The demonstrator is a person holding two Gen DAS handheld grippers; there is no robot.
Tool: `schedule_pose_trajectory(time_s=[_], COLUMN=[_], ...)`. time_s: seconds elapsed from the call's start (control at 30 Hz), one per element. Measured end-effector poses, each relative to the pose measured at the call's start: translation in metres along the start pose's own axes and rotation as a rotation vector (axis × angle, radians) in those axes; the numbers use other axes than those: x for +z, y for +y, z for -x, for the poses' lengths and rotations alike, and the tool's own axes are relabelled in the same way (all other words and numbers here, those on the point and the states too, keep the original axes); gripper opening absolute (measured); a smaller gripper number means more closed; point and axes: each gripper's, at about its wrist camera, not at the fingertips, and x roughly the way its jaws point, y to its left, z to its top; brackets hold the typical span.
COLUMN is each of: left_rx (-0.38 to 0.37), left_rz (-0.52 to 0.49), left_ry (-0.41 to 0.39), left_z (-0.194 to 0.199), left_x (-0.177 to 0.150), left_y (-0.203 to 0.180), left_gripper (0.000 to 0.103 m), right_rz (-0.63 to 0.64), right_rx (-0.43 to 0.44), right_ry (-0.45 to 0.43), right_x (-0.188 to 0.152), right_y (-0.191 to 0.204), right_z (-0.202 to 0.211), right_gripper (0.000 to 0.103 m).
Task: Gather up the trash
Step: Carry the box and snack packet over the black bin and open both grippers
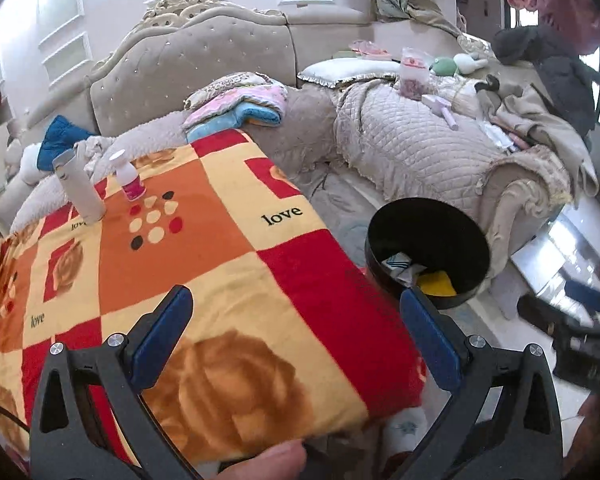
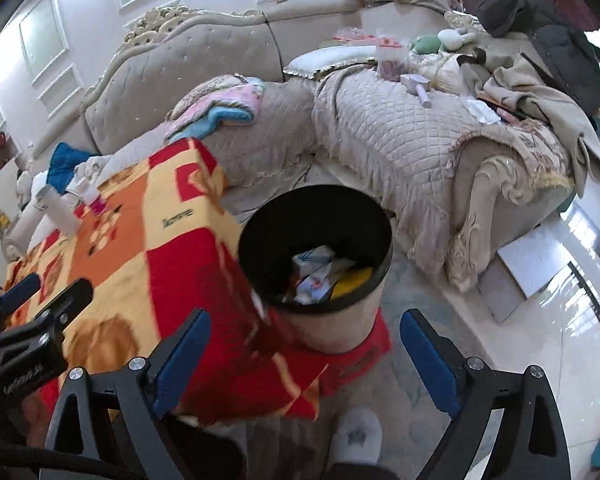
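Note:
A black-rimmed trash bin (image 2: pixel 260 220) stands on the floor beside the table and holds paper scraps and a yellow piece (image 2: pixel 350 280). It also shows in the left wrist view (image 1: pixel 456 216). My left gripper (image 1: pixel 296 312) is open and empty above the red, orange and yellow blanket (image 1: pixel 204 248) that covers the table. My right gripper (image 2: pixel 304 340) is open and empty, just in front of and above the bin. A white tube (image 1: pixel 78 186) and a small pink-labelled bottle (image 1: pixel 130 178) stand on the blanket's far left.
A beige quilted sofa (image 2: pixel 380 136) wraps around the back and right, strewn with folded cloths (image 1: pixel 240 104), a pillow, a jar, toys and clothes. A white slipper (image 2: pixel 358 434) is on the floor near me. Glossy tiled floor (image 2: pixel 540 340) lies at the right.

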Motion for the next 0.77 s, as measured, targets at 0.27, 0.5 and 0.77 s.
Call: schedule_pose_trajectory(time_s=[0.27, 0.5, 0.77], left_rx=[-0.048, -0.076, -0.108], left_rz=[0.062, 0.058, 0.057], left_ry=[0.034, 0.028, -0.017], left_z=[0.024, 0.039, 0.062], left_x=[-0.013, -0.022, -0.028], left_y=[0.014, 0.024, 0.031], left_gripper=[0.103, 0.103, 0.103], right_rz=[0.050, 0.071, 0.119], right_rx=[-0.057, -0.073, -0.071], right_ry=[-0.009, -0.010, -0.042], right_x=[-0.021, -0.025, -0.025], right_y=[0.022, 0.038, 0.063], right_z=[0.029, 0.038, 0.051], right_gripper=[0.094, 0.094, 0.094])
